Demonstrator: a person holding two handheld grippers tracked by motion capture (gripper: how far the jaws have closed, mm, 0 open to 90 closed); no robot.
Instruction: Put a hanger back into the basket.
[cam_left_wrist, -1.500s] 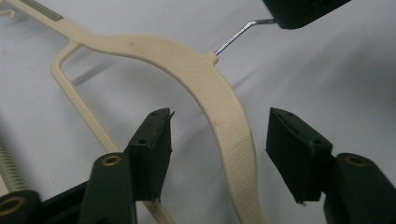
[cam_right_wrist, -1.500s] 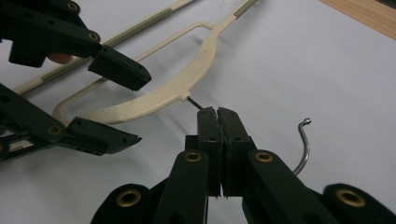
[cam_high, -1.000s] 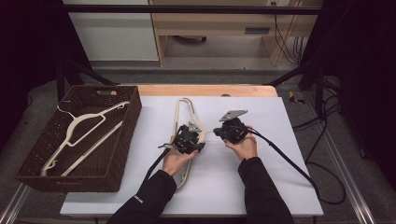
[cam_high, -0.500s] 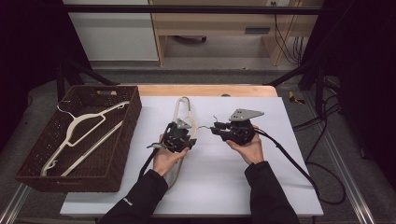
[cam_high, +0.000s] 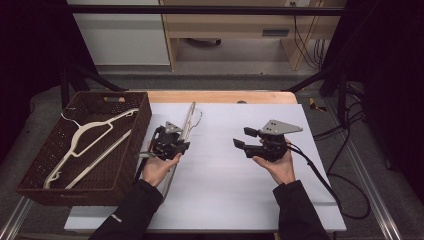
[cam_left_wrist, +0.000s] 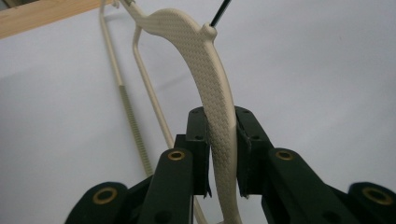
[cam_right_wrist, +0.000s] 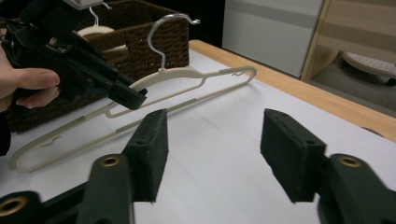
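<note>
I see the worktop (cam_high: 225, 185) under both claws, basket (cam_high: 127, 165) w/ another hanger beside my left claw (cam_high: 172, 145). Left claw's clamped on the hanger (cam_left_wrist: 212, 88), just been tightening. Right claw (cam_right_wrist: 212, 144) has been opening w/ nothing between, hanger ahead of it.

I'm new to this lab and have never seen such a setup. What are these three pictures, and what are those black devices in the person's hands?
A person at a white table works a hand-held gripper in each hand. One picture looks down from above; the other two come from cameras riding on the grippers. The left hand-held gripper is clamped on a cream hanger, lifting one end. The right hand-held gripper holds nothing; its jaws have just been opening. A brown wicker basket on the left holds another hanger.
</note>
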